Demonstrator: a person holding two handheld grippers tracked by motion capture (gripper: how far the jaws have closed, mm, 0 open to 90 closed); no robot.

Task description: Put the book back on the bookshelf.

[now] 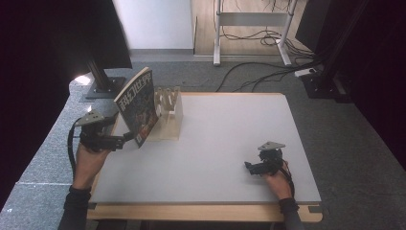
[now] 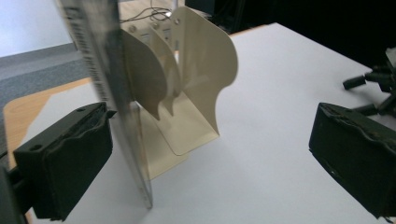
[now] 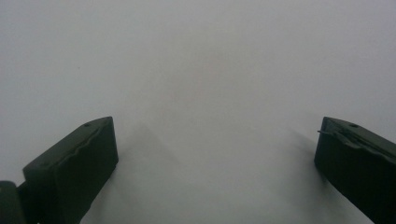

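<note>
In the high view a white-topped table (image 1: 215, 143) fills the middle of the frame, and a magazine (image 1: 138, 106) with large characters on its cover stands tilted at the table's upper left, just beside a cream metal file rack (image 1: 168, 115) with curved dividers. The left gripper (image 1: 125, 139), held by the person's left hand (image 1: 88, 158) at the left of the frame, reaches to the magazine's lower edge. In the left gripper view the magazine (image 2: 119, 107) stands edge-on in the left half of the frame, its lower corner resting on the table; it lies against the inner face of the left-hand jaw, while the other jaw sits well apart at the right edge, so the jaws are spread wide and not clamped on it. The rack (image 2: 196, 74) rises directly behind the magazine, in the upper middle. The right gripper (image 1: 250, 166) rests low over the table at the lower right of the high view, held by the right hand (image 1: 277, 183). In the right gripper view its jaws stand wide apart over bare white tabletop (image 3: 201, 70).
</note>
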